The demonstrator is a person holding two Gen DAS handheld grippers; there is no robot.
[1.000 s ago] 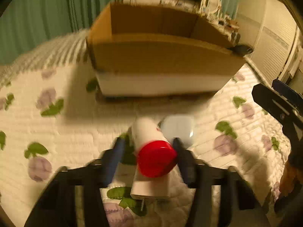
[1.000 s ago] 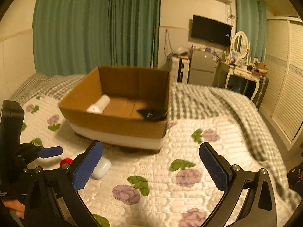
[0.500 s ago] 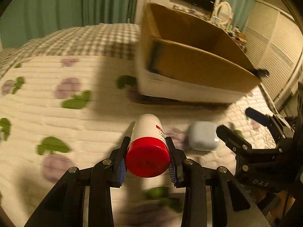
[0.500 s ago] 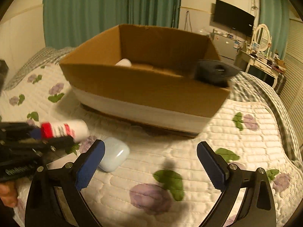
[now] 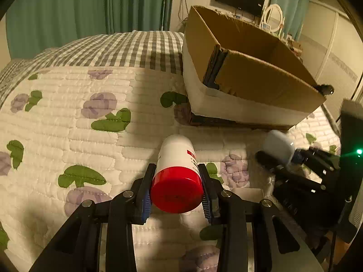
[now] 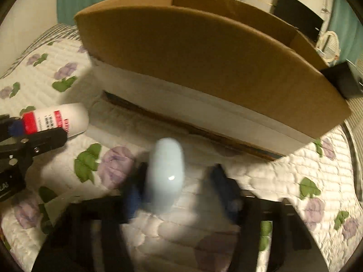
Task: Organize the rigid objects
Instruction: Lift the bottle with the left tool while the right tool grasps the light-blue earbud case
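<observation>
My left gripper (image 5: 177, 190) is shut on a white bottle with a red cap (image 5: 176, 172), held just above the quilt; the bottle also shows in the right wrist view (image 6: 59, 120). My right gripper (image 6: 179, 185) is blurred and still open around a pale blue rounded case (image 6: 165, 176); its left finger is against the case, the right one stands apart. The case also shows in the left wrist view (image 5: 279, 147). An open cardboard box (image 5: 249, 77) stands on the bed behind both; its near wall (image 6: 204, 54) fills the right wrist view.
A white quilt with purple flowers (image 5: 68, 122) covers the bed. A flat white card (image 5: 247, 192) lies on it under the grippers. A black object (image 6: 344, 81) sticks over the box's right corner. Green curtains (image 5: 90, 11) hang behind.
My left gripper has lifted the bottle and turned left. My right gripper has dropped toward the pale blue case and its fingers have narrowed around it.
</observation>
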